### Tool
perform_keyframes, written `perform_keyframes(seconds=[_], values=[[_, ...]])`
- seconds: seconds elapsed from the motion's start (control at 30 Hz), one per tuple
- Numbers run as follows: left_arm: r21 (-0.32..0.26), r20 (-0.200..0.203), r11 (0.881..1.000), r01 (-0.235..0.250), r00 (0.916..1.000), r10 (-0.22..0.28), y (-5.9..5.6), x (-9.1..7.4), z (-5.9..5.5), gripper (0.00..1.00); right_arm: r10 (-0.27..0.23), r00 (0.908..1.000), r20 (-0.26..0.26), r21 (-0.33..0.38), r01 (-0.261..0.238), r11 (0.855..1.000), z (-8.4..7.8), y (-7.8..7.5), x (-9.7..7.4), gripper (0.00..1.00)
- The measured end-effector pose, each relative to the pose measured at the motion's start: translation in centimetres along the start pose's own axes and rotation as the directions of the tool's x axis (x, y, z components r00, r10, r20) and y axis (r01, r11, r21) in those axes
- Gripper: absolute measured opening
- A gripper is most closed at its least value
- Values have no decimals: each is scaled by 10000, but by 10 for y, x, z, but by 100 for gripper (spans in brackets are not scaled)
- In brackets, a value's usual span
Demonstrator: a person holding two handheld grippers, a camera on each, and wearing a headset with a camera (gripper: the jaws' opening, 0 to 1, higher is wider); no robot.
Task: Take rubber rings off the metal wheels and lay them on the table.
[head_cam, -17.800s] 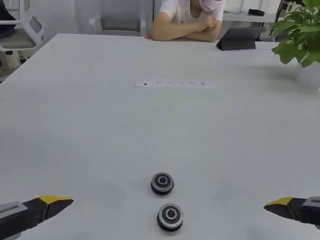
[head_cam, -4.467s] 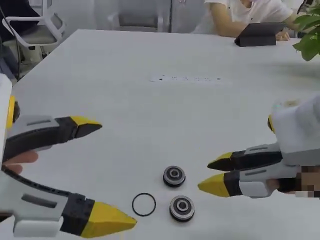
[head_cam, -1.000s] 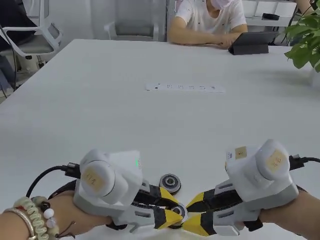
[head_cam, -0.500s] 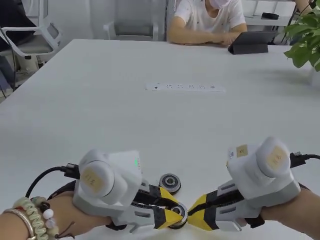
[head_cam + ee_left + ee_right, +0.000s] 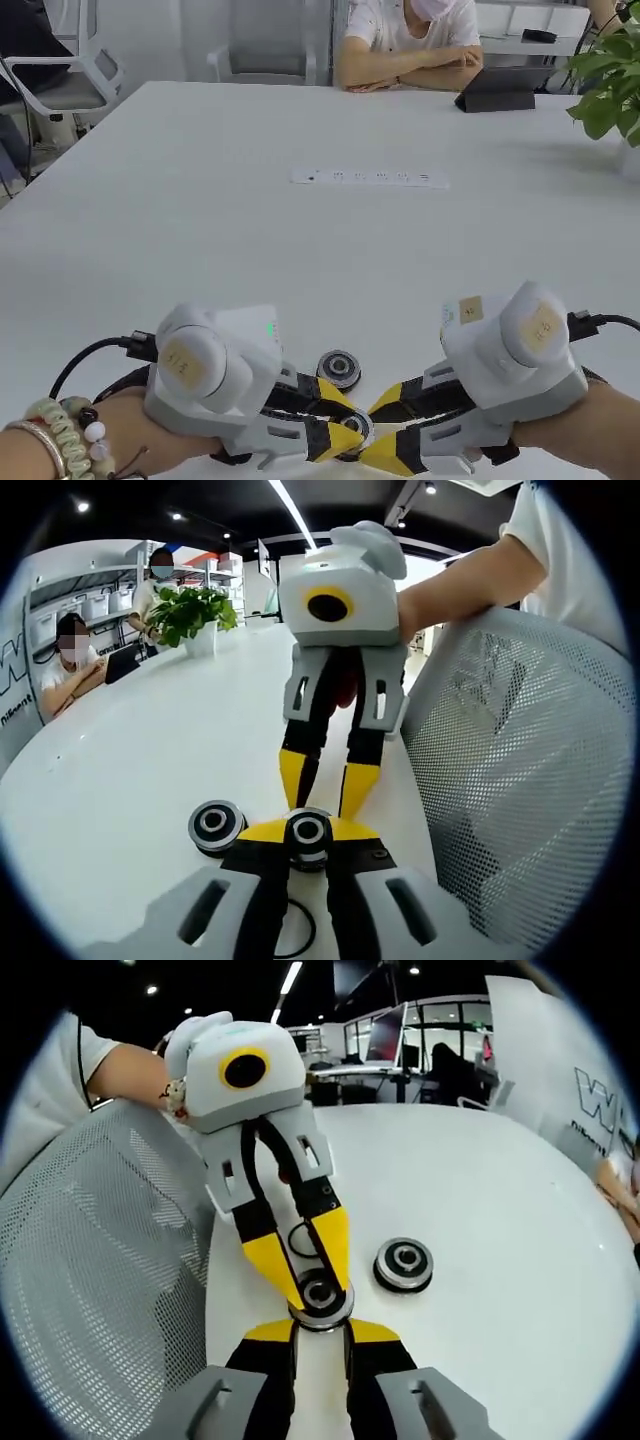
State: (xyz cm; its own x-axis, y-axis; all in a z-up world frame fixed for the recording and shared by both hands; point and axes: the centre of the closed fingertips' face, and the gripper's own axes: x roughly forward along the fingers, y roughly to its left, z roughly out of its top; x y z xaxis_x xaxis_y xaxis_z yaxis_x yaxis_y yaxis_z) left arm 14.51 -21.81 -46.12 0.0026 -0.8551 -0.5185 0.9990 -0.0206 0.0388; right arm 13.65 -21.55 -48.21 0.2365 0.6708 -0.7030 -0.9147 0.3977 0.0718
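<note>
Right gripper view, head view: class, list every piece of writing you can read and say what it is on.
"W": large, on the white panel in the right gripper view; smaller line beneath is blurred.
Sticker on the right gripper, head view: too small to read.
Power strip markings: too small to read.

This is an open-plan office. A long white meeting table carries a power strip at 12 o'clock, and beyond it a person sits beside a propped tablet. An office chair stands at 10 o'clock and a potted plant at 2 o'clock. Farther off are a desk monitor, storage shelves and strip ceiling lights.
</note>
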Motion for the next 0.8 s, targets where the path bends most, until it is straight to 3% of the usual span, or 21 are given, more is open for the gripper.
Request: perform_keyframes(seconds=[0.07, 0.1, 0.13, 0.33, 0.4, 0.43, 0.5, 0.53, 0.6, 0.67, 0.7, 0.73, 0.77, 0.8], values=[[-5, 10, 10000, -9, 10000, 9, 0, 0, 0, 8, 43, 9999, 93, 182, -44, 9998, -1, -1, -2, 6], [-17, 15, 10000, -7, 10000, 7, 0, 0, 0, 8, -407, 9991, -100, -161, 406, 9990, -5, -9, -4, 0], [-34, 18, 10000, -16, 10000, 16, 0, 0, 0, 8, -50, 9999, 146, 143, 48, 9999, -1, -2, -3, 0], [-59, 17, 10000, -45, 10000, 45, 1, 1, -1, 8, -256, 9997, -67, 181, 257, 9995, -1, -4, -4, 0], [-53, 7, 10000, -70, 10000, 70, 1, 1, -1, 8, -489, 9985, -258, 749, 507, 9959, -1, -9, -5, 0], [-47, 6, 10000, -83, 10000, 84, 2, 1, -1, 8, -453, 9986, -289, 1636, 495, 9853, -2, -9, -7, 0], [-45, 9, 10000, -89, 10000, 89, 2, 1, -1, 8, -396, 9991, -173, 2666, 427, 9629, -1, -12, -9, 0], [-43, 8, 10000, -89, 10000, 89, 2, 1, -1, 8, -448, 9986, 288, 2971, 342, 9542, 6, -16, -12, 0], [-38, 8, 9999, -97, 10000, 97, 2, 1, 0, 8, -265, 9978, 609, 3741, 18, 9274, 10, -14, -15, 0], [-31, -22, 10000, -93, 10000, 93, 2, 1, 0, 8, -131, 9984, 545, 4059, -101, 9139, 8, -12, -13, 0], [-13, -46, 10000, -85, 10000, 85, 2, 1, 0, 8, -109, 9991, 409, 4600, -91, 8879, 9, -11, -14, 0], [27, -65, 10000, -81, 9999, 81, 2, 1, 0, 8, -29, 9989, 462, 4501, -182, 8928, 10, -11, -13, 0], [50, -88, 10000, -63, 9999, 63, 2, 1, 0, 8, 427, 9920, 1192, 4367, -910, 8950, 24, -2, -14, 0], [73, -110, 10000, -45, 9999, 46, 2, 1, 0, 8, 887, 9776, 1909, 4179, -1627, 8938, 38, 6, -14, 0]])
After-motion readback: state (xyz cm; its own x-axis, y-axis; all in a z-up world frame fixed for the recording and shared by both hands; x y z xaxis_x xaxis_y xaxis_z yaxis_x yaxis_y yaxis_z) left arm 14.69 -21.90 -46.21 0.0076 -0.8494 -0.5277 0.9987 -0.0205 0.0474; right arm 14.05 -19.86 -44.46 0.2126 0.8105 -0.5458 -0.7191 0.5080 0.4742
